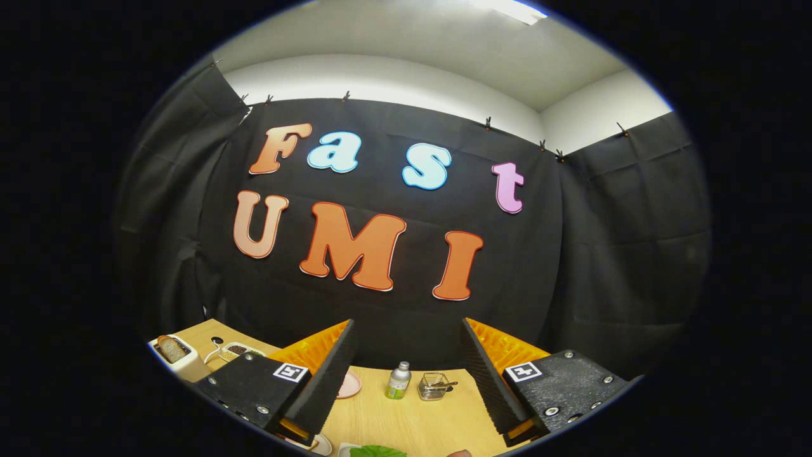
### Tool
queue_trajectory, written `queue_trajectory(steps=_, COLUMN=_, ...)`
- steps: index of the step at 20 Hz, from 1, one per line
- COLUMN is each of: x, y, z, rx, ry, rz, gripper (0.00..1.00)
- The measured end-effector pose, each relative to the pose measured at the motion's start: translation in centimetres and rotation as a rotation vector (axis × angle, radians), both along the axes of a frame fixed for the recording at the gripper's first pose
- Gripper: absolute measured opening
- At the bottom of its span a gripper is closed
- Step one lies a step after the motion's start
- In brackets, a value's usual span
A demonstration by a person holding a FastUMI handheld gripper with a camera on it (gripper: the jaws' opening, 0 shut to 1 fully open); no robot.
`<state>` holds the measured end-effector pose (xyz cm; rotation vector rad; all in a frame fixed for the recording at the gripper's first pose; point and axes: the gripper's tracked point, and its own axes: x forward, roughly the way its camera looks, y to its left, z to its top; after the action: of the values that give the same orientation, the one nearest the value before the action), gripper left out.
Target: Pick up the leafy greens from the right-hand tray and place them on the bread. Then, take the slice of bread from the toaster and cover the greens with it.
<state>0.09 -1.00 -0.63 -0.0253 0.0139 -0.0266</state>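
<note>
Gripper (409, 387) with fingers spread wide and holding nothing above a wooden table (406, 425), what looks like leafy greens (379, 451) just below, toaster (177, 358) off left.

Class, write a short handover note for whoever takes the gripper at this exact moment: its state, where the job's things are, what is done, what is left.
Gripper: open, fingers spread wide, holding nothing, raised above the wooden table.
Leafy greens: low between the fingers, on a white tray; not yet picked up.
Toaster: beyond the left finger, bread slice standing in its slot.
Beyond the fingers: small bottle, wire basket, pink plate.
Done: nothing visible. Left: greens onto the bread, then cover with the toaster slice.
</note>
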Motion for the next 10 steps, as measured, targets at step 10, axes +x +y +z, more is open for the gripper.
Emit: queue_trajectory(steps=10, x=0.2, y=-0.9, z=-8.4, rx=0.021, ry=0.204, rz=0.004, gripper=0.97)
